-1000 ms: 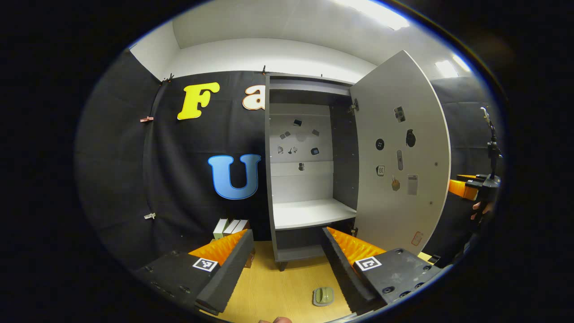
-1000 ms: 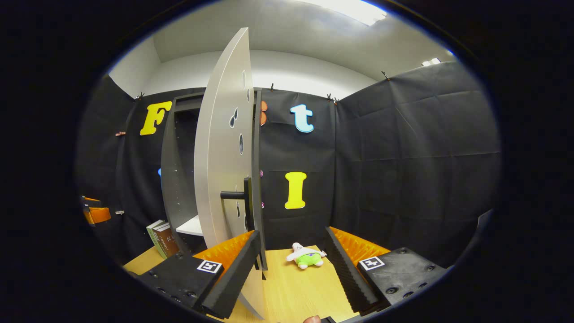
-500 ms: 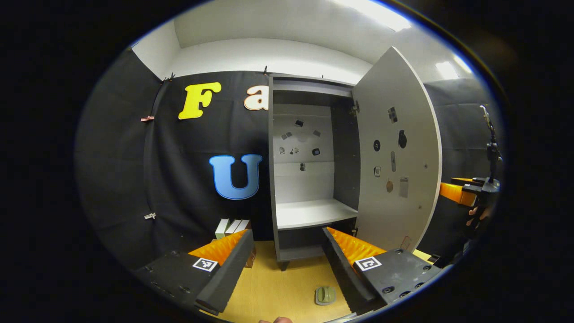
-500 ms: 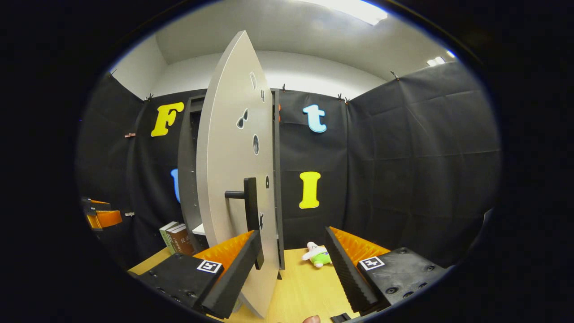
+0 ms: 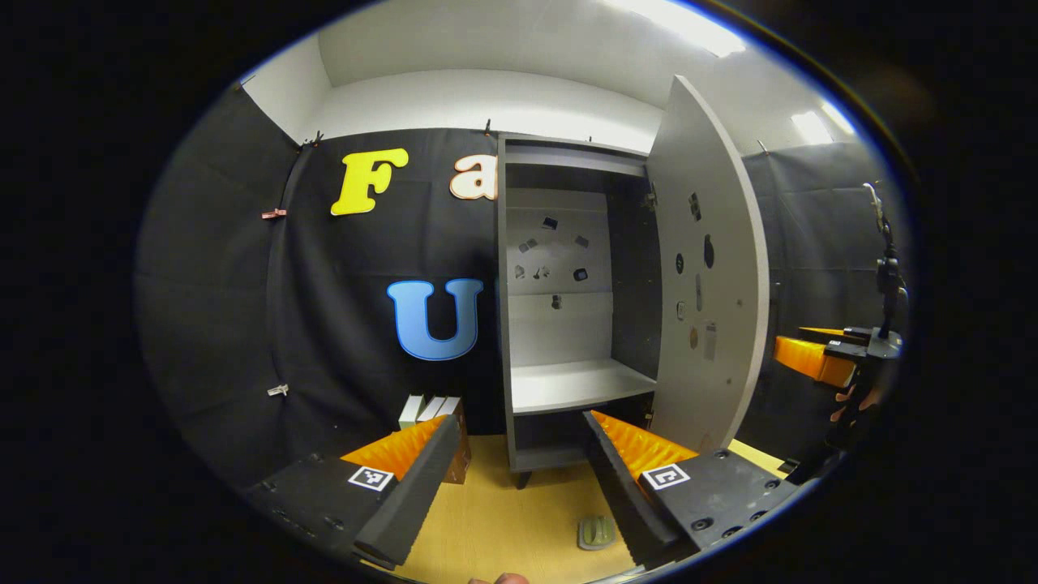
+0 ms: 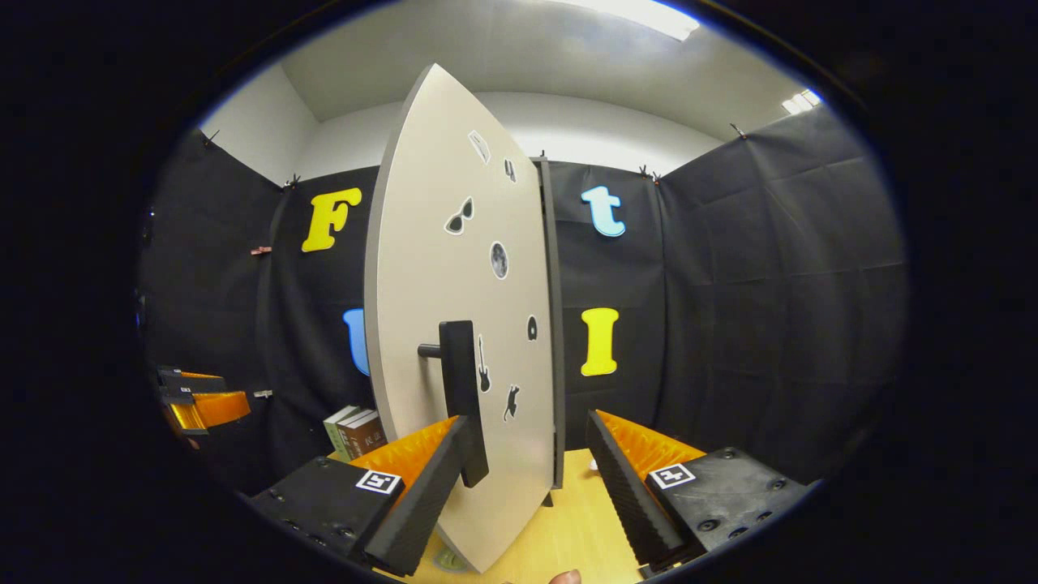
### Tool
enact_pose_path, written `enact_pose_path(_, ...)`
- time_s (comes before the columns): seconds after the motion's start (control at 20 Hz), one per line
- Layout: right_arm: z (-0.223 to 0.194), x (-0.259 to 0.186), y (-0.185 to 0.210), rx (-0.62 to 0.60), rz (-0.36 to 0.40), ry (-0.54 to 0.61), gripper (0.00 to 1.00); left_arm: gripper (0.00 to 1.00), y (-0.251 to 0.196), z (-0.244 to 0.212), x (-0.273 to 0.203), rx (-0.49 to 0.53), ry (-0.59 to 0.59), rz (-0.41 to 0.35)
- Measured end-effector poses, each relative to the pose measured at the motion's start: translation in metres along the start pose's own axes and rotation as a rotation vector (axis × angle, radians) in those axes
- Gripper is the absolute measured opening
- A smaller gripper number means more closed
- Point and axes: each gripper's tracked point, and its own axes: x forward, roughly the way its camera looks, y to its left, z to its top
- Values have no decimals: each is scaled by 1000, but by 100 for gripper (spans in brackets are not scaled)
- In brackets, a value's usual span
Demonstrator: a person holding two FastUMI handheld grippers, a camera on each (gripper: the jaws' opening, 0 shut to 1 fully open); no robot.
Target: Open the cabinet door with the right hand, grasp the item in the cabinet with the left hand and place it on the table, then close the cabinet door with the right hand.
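The grey cabinet (image 5: 559, 243) stands at the back of the wooden table (image 5: 503, 507), its inside shelf (image 5: 580, 385) bare. Its door (image 5: 709, 268) stands partly open, hinged on the right. A small grey-green item (image 5: 596, 531) lies on the table beside my left gripper (image 5: 515, 466), which is open and holds nothing. In the right gripper view the door's outer face (image 6: 454, 268) is close in front, with its black handle (image 6: 461, 389) just above the left finger (image 6: 422, 478) of my open right gripper (image 6: 531, 474). The right gripper (image 5: 811, 357) also shows past the door's edge.
Books (image 5: 430, 408) stand on the table left of the cabinet, seen too as books (image 6: 357, 430) past the door. The left gripper (image 6: 199, 401) shows at the far left. Black cloth walls close the booth on all sides.
The door has swung further toward shut, showing more outer face to the right gripper. The right gripper moved with it. A small plush toy on the table is now hidden behind the door.
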Motion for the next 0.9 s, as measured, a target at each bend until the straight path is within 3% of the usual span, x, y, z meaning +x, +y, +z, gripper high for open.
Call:
enact_pose_path(0.45, -10, 35, 91, 0, 143, 16, 96, 95, 20, -2, -3, -3, 7, 35)
enact_pose_path(0.9, -11, 33, 76, -4, 117, 11, 97, 95, 20, 2, 2, 7, 5, 26)
